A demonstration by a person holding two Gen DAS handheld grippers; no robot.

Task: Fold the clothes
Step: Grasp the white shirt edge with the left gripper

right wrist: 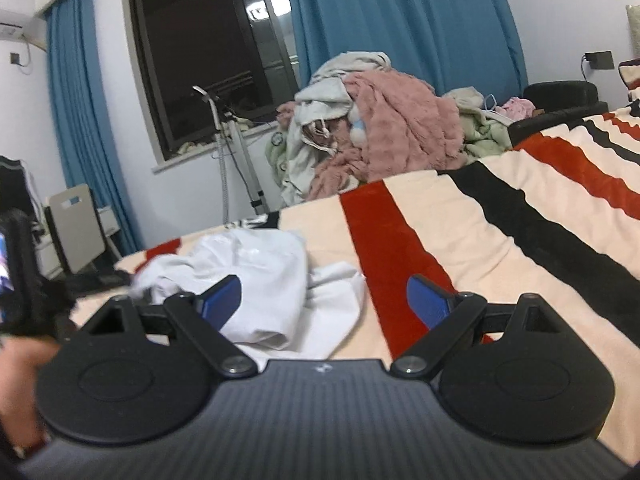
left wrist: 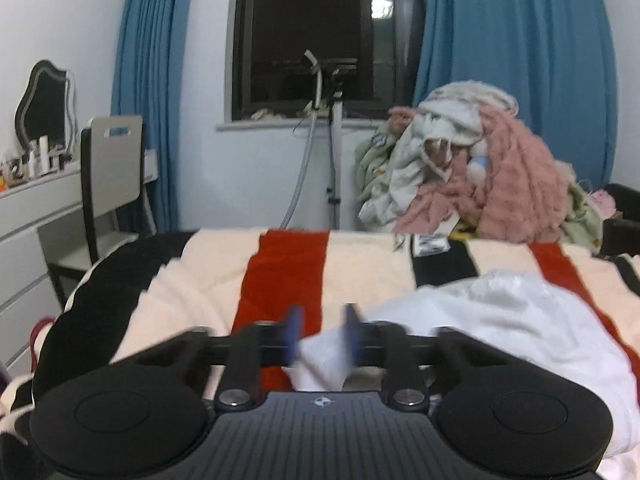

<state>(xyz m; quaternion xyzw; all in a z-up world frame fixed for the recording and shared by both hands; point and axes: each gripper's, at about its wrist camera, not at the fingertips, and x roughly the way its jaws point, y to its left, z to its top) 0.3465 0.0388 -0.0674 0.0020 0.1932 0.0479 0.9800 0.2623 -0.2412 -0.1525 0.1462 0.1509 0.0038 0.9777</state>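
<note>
Through the left wrist view I see my left gripper [left wrist: 322, 334] with its blue fingers pinched narrow on a fold of the white garment [left wrist: 500, 320], which lies crumpled on the striped blanket [left wrist: 280, 264] near the bed's near edge; a laundry pile [left wrist: 480, 168] rises beyond the far edge. Through the right wrist view my right gripper [right wrist: 324, 300] stands wide, holding nothing, over the garment's edge, a hand [right wrist: 20, 380] at left

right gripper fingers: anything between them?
Right gripper is open; right wrist view shows an edge of the white garment and striped blanket in the gap, nothing pinched.
</note>
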